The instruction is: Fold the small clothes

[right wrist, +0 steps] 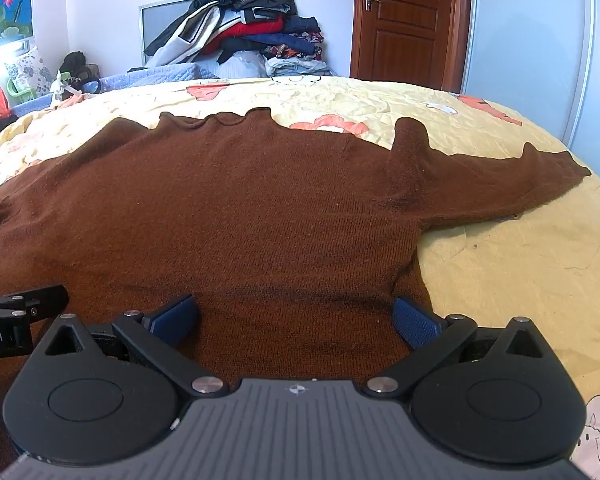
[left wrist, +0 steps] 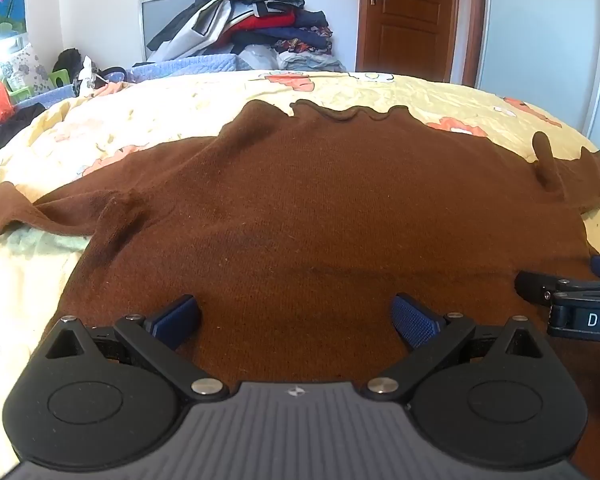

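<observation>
Both grippers low over the near part of the brown sweater, side by side, angled down toward it.

Left gripper: jaws spread wide, released, nothing between the blue pads but flat knit. Right gripper: same, released, empty; its right pad sits at about 4 o'clock, close to the sweater's side edge.

Sweater lies spread on the bed, on the yellow floral sheet. Collar at 12 o'clock, far side. One sleeve runs out to 9 o'clock in the left wrist view; the other sleeve runs to 2 o'clock in the right wrist view. Near hem not visible, hidden under the gripper bodies.

Risks, as judged:
- Pinching here may catch only the top layer of knit; the lower layer would stay behind and the fold would come out skewed.
- Pads may also nip the sheet under the sweater's edge, dragging the sheet along.
- Unequal lift between the two grippers would twist the body.
- The right sleeve already has a raised ridge near the shoulder; folding over it would lock in a lump.
- Knit is stretchy, so a hard pull could distort it.

Beyond the bed at 12 o'clock: pile of clothes, well apart, no interference.
</observation>
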